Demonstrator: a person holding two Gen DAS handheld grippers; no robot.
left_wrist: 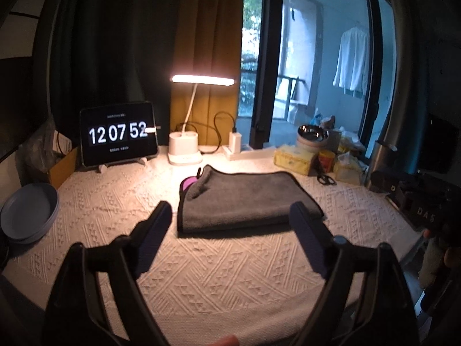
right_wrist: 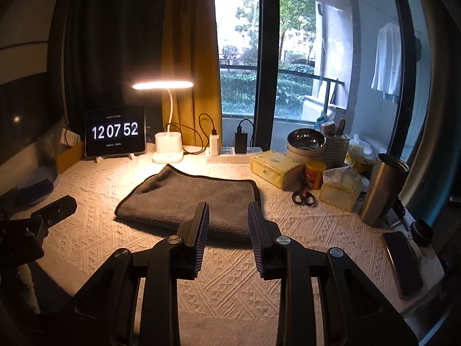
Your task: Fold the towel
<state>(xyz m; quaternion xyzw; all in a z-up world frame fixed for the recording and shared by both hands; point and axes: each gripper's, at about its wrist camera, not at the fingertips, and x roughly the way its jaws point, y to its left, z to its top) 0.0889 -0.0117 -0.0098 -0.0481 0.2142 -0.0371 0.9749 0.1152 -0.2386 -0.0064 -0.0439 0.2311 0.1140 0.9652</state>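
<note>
A grey towel (left_wrist: 242,199) with a dark hem lies folded flat on the cream patterned tablecloth (left_wrist: 201,274); a purple patch (left_wrist: 188,183) shows at its far left corner. It also shows in the right wrist view (right_wrist: 193,201). My left gripper (left_wrist: 230,216) is open wide and empty, just in front of the towel's near edge. My right gripper (right_wrist: 227,210) is open and empty, with its fingertips over the towel's near right edge. The left gripper's body (right_wrist: 34,225) shows at the left of the right wrist view.
At the back stand a tablet clock (left_wrist: 119,137), a lit desk lamp (left_wrist: 184,150) and a power strip (right_wrist: 230,155). Blue plates (left_wrist: 28,213) sit at left. At right are tissue boxes (right_wrist: 276,168), scissors (right_wrist: 302,197), a steel tumbler (right_wrist: 383,190) and a phone (right_wrist: 403,262).
</note>
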